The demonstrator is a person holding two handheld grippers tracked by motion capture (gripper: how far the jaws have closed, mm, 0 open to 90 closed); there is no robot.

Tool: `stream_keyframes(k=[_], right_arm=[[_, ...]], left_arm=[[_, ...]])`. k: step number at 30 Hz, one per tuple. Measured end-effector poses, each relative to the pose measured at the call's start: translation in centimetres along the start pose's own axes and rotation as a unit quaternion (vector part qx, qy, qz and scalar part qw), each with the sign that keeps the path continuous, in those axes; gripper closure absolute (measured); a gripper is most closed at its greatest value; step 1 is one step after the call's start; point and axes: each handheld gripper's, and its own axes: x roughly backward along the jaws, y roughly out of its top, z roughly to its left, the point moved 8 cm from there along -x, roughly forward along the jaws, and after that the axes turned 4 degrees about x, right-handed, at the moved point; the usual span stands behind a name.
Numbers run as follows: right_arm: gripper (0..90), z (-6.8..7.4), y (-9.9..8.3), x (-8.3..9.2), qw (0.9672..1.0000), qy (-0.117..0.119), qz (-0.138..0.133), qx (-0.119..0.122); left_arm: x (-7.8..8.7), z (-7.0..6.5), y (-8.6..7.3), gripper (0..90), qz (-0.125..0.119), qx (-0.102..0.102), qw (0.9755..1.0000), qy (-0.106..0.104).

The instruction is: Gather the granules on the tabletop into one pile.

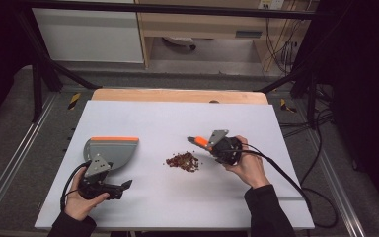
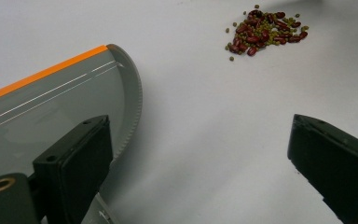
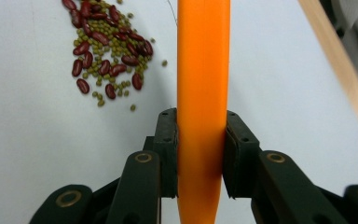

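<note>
A small pile of red and green beans (image 1: 182,161) lies on the white board (image 1: 168,123), mid-table. The same beans (image 2: 265,31) show far up in the left gripper view and, as beans (image 3: 105,51), at upper left in the right gripper view. A grey dustpan with an orange edge (image 1: 112,149) rests at the left. My left gripper (image 1: 111,176) sits at the pan's near side, its jaws wide apart; the gripper (image 2: 200,140) has bare board between them, and the dustpan (image 2: 51,112) lies behind the left jaw. My right gripper (image 1: 205,143) is shut on an orange tool (image 3: 203,84) just right of the beans.
A wooden strip (image 1: 177,95) runs along the board's far edge. Black cables (image 1: 296,182) trail from the right gripper across the board's right side. Metal frame rails border the table on both sides.
</note>
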Motion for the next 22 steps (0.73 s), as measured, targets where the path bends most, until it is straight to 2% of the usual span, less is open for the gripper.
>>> stream_keyframes(k=[3, 5, 7, 14, 17, 19, 21, 22], right_arm=[[70.6, -0.2, -1.6, 0.7, 0.9982, 0.009, -0.009, -0.059], [70.6, -0.3, -2.7, 1.2, 0.9946, 0.014, -0.014, -0.102], [70.6, -0.3, -3.8, 1.5, 0.9913, 0.015, -0.020, -0.129], [70.7, 0.1, -7.6, 3.0, 0.9818, 0.021, -0.022, -0.188], [70.6, 0.4, -8.6, 3.5, 0.9793, 0.024, -0.025, -0.199], [70.6, 0.6, -9.0, 3.7, 0.9770, 0.029, -0.037, -0.208], [70.6, 0.6, -9.2, 3.9, 0.9779, 0.029, -0.031, -0.205], [70.6, 0.6, -9.3, 4.1, 0.9768, 0.031, -0.032, -0.209]], left_arm=[[0.0, 0.1, -0.1, 6.1, 0.000, -0.001, 1.0000, 0.001], [0.1, 0.2, -0.1, 6.0, 0.000, 0.001, 1.0000, 0.002], [0.1, 0.3, -0.1, 6.0, -0.002, 0.001, 1.0000, 0.002], [0.3, 0.7, -0.2, 5.7, -0.004, 0.005, 1.0000, 0.004], [0.2, 0.7, -0.2, 5.8, -0.002, 0.005, 1.0000, 0.005], [0.2, 0.7, -0.2, 5.7, -0.003, 0.003, 1.0000, 0.004], [0.2, 0.7, -0.2, 5.7, -0.003, 0.004, 1.0000, 0.004], [0.3, 0.7, -0.2, 5.7, -0.004, 0.004, 1.0000, 0.004]])
